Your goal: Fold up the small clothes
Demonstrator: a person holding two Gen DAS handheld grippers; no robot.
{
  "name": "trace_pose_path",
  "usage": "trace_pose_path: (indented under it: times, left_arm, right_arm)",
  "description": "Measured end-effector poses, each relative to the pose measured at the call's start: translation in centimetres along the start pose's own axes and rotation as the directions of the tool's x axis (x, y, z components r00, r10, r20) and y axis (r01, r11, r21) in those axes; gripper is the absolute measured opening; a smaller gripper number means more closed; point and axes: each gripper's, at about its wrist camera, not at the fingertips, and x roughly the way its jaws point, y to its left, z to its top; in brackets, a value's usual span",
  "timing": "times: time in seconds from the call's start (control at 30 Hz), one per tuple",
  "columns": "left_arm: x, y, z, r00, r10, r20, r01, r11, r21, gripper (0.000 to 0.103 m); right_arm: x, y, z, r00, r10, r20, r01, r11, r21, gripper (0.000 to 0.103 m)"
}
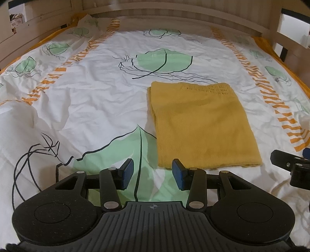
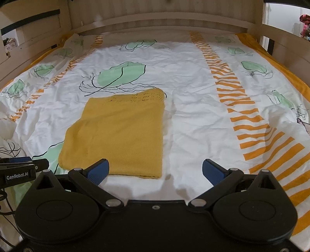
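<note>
Hovering both tools at near edge of yellow knit garment [image 2: 118, 133], folded flat mid-bed on leaf-print sheet [image 1: 87, 100]; left gripper [image 1: 153, 174] and right gripper [image 2: 155, 171] released, empty, fold looks finished.

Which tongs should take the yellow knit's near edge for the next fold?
Left, probably. The left tongs sit open at the yellow knit hem's left corner; the right tongs open mostly over bare sheet.

I see soft, dim indoor light with faint shadows on the bed sheet [image 1: 96, 100], daylight glaring at a bright opening [image 2: 281, 17], and strong fisheye bending with mild edge blur.
</note>
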Motion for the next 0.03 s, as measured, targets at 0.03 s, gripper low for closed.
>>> trace_pose_path:
  times: [0.03]
  left_arm:
    - [0.0, 0.02, -0.01, 1.0, 0.0, 0.0, 0.0, 1.0, -0.003, 0.042]
  right_arm:
    - [0.0, 0.02, 0.0, 1.0, 0.0, 0.0, 0.0, 1.0, -0.001, 0.102]
